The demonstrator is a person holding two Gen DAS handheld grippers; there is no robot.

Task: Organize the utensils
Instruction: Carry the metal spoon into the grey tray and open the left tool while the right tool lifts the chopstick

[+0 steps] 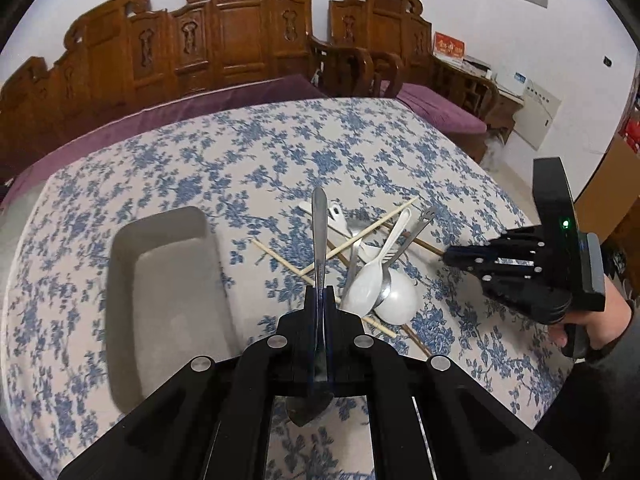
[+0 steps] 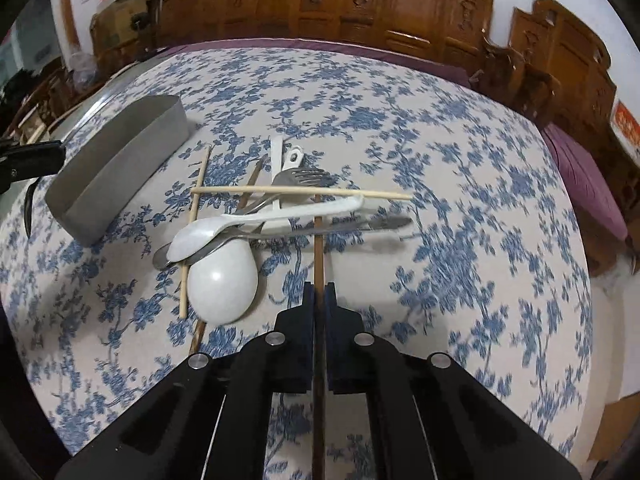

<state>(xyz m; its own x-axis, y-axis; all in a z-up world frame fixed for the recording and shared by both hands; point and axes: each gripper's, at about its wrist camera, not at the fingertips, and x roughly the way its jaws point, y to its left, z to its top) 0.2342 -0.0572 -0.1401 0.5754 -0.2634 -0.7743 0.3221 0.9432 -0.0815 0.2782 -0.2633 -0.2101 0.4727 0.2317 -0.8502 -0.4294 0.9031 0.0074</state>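
My left gripper (image 1: 319, 294) is shut on a metal spoon (image 1: 319, 232), handle pointing forward, bowl hanging below the fingers, held above the table next to the grey tray (image 1: 124, 280). My right gripper (image 2: 319, 292) is shut on a dark brown chopstick (image 2: 318, 248) that runs under the utensil pile. The pile holds a white plastic spoon (image 2: 224, 228), a large white ladle (image 2: 222, 284), a metal fork (image 2: 300, 178), a light chopstick (image 2: 300, 191) and more cutlery. The pile also shows in the left wrist view (image 1: 372, 276), with the right gripper (image 1: 452, 258) at its right side.
The table carries a blue floral cloth (image 2: 440, 200). The grey tray (image 2: 116, 168) stands left of the pile. Carved wooden chairs (image 1: 224, 40) with purple cushions line the far side. The left gripper (image 2: 32, 160) shows at the left edge.
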